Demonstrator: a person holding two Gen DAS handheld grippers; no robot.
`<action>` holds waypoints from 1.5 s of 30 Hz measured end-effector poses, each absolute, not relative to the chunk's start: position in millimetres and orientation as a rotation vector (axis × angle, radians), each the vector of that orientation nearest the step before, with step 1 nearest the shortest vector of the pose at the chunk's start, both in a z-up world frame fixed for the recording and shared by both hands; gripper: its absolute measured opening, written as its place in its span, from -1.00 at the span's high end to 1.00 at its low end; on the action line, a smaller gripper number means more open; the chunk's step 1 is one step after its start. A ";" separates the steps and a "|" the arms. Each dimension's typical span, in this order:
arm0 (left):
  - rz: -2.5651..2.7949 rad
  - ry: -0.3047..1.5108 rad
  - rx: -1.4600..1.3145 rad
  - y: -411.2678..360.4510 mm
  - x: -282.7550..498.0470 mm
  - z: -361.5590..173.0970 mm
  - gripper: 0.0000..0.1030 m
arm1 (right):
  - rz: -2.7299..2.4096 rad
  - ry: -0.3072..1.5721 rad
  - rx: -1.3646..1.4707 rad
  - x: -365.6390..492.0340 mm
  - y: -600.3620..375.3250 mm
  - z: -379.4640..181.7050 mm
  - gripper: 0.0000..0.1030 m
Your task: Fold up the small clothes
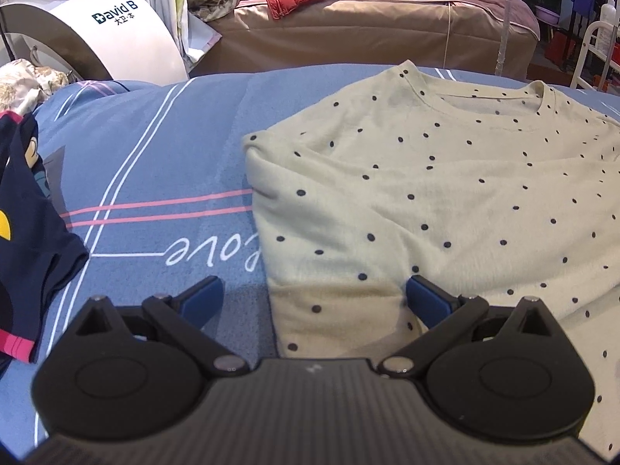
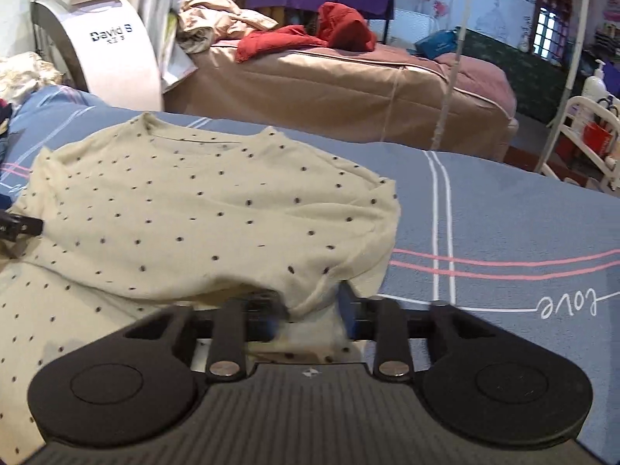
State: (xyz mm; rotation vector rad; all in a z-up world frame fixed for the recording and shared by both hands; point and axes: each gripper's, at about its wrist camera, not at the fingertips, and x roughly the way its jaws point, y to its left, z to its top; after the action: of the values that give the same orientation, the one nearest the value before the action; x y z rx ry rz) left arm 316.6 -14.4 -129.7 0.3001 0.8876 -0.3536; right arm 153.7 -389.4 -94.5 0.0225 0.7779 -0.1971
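From the left wrist camera, the left gripper (image 1: 314, 298) is spread wide, grasping nothing. Its right blue finger pad (image 1: 428, 300) sits over the near left part of the shirt (image 1: 445, 201), while the left pad hangs over the bedsheet (image 1: 155, 162) just beside the shirt's edge; whether either touches the cloth cannot be told. The shirt is pale yellow, soft and slightly fuzzy, dotted with small dark spots, with a ribbed round collar at its far end. It lies mostly flat on the blue sheet, which has white and pink stripes and white cursive lettering. Left of the shirt, well apart, lies a dark navy garment (image 1: 27, 232) with pink and yellow print.

From the right wrist camera, the right gripper (image 2: 310, 306) is clenched on the shirt (image 2: 186, 209), pinching a bunched fold of its near right edge between narrowly set blue pads. The fabric lifts and wrinkles there. At the shirt's left edge, part of the other black gripper (image 2: 19, 226) shows.
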 end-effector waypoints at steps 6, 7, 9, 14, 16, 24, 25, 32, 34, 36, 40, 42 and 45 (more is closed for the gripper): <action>-0.365 0.899 0.311 -14.7 319.5 -130.2 -1.00 | -0.244 0.799 -0.158 138.9 -389.1 -85.2 0.87; -0.365 0.899 0.312 -14.8 319.6 -130.3 -1.00 | -0.226 0.833 -0.173 138.5 -390.5 -87.2 0.87; -0.366 0.898 0.311 -14.8 319.7 -130.1 -1.00 | -0.192 0.903 -0.155 137.7 -394.9 -95.1 0.87; -0.363 0.900 0.314 -15.5 319.7 -130.5 -1.00 | -0.280 0.881 -0.195 122.6 -396.6 -89.0 -0.17; -0.362 0.899 0.316 -15.9 319.6 -130.4 -1.00 | -0.286 0.790 -0.090 111.4 -401.1 -71.1 -0.24; -0.357 0.893 0.323 -17.2 317.8 -129.4 -1.00 | -0.201 0.813 0.139 140.8 -404.6 -95.8 -0.21; -0.358 0.888 0.322 -16.9 317.2 -129.4 -1.00 | -0.207 0.837 0.155 142.8 -405.1 -103.9 -0.26; -0.380 0.887 0.280 2.5 301.9 -113.6 -0.99 | -0.230 0.760 0.256 113.8 -406.3 -86.6 -0.88; -0.398 0.867 0.270 14.0 285.6 -104.8 -1.00 | -0.228 0.722 0.293 93.5 -406.8 -76.0 -1.00; -0.416 0.828 0.323 22.2 263.1 -98.3 -1.00 | -0.208 0.698 0.327 68.9 -405.1 -68.8 -1.00; -0.451 0.802 0.474 28.5 217.9 -92.8 -1.00 | -0.166 0.693 0.338 20.3 -393.6 -64.5 -1.00; -0.456 0.802 0.524 29.8 196.9 -91.2 -1.00 | -0.163 0.705 0.301 -0.4 -383.4 -64.4 -1.00; -0.461 0.805 0.543 34.2 165.5 -89.4 -1.00 | -0.150 0.739 0.229 -18.3 -364.5 -66.9 -1.00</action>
State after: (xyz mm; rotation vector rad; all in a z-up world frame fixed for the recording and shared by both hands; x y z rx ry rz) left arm 165.5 34.2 -89.4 0.5430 0.8053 -0.4608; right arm -18.3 -364.5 -66.9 0.2292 0.7393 -0.1502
